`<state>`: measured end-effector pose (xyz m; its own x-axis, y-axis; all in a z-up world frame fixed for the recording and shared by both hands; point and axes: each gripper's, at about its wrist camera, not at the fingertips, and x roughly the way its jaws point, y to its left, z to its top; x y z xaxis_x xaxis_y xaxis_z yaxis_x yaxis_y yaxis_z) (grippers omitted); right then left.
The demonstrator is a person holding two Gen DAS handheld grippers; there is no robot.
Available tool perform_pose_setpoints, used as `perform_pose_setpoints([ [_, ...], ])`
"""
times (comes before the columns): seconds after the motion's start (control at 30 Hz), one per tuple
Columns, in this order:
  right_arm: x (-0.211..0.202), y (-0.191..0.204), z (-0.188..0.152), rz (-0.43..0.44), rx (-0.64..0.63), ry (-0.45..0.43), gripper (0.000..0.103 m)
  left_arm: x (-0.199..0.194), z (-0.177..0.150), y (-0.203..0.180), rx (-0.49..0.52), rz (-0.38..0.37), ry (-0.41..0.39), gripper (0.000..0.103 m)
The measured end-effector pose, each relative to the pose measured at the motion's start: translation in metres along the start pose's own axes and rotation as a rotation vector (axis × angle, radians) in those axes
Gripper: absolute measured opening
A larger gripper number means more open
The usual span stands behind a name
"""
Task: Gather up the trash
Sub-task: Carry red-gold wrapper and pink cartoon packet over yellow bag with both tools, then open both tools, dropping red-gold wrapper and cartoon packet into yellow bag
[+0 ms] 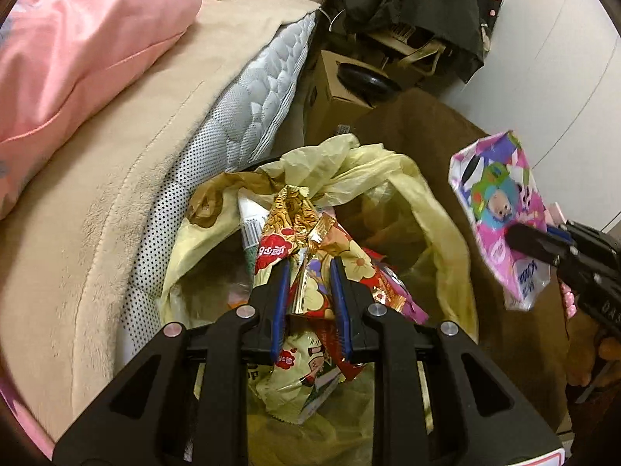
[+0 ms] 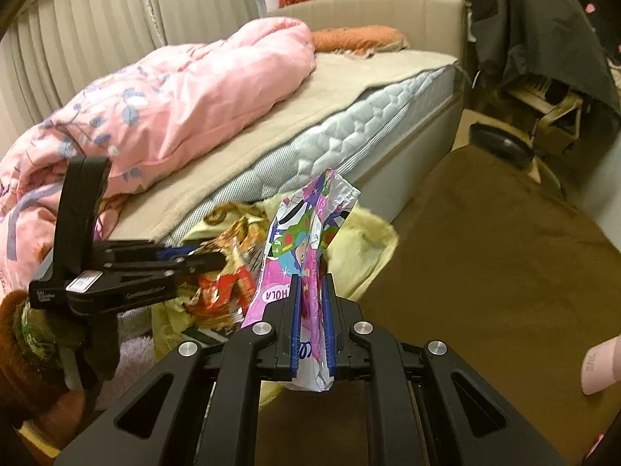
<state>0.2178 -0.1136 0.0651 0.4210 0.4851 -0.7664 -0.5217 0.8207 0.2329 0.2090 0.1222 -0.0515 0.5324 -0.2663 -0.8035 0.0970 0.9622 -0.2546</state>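
Together, we held two pieces of trash above the yellow trash bag [image 1: 423,194], which sat open beside the bed [image 1: 240,89]. Our left gripper [image 1: 309,272] was clamped on a gold snack wrapper [image 1: 306,233] directly over the bag's mouth (the nearer hand). Our right gripper [image 2: 311,283] was clamped on a pink cartoon wrapper [image 2: 310,229], its long axis upright, the free end pointing up; the bag lay forward and left of it.
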Motion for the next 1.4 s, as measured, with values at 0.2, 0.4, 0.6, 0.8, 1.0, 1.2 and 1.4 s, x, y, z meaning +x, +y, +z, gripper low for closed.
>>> perform_pose_setpoints([
  [0.2,0.038,0.011,0.002,0.039,0.001,0.063,0.010,0.001,0.000,0.022,-0.044,-0.021,0.013,0.020],
  [0.4,0.062,0.018,0.002,0.003,-0.029,0.112,0.010,0.000,-0.001,0.031,-0.061,-0.067,0.017,0.020],
  [0.6,0.059,0.011,-0.005,-0.030,-0.025,0.106,0.011,0.000,0.001,0.026,-0.046,-0.102,0.022,0.020],
  [0.8,0.049,0.004,-0.009,-0.024,-0.004,0.081,0.011,-0.002,0.004,0.020,-0.048,-0.131,0.020,0.020],
  [1.0,0.042,0.008,-0.008,-0.037,-0.008,0.050,0.012,-0.013,0.011,0.019,-0.061,-0.165,-0.001,0.024],
  [1.2,0.031,0.012,-0.014,-0.016,0.044,0.016,0.039,-0.032,0.021,0.022,-0.086,-0.170,-0.047,0.045],
  [1.4,0.010,0.015,-0.024,-0.066,0.112,-0.036,0.043,-0.059,0.014,0.012,-0.035,-0.109,-0.070,0.068],
])
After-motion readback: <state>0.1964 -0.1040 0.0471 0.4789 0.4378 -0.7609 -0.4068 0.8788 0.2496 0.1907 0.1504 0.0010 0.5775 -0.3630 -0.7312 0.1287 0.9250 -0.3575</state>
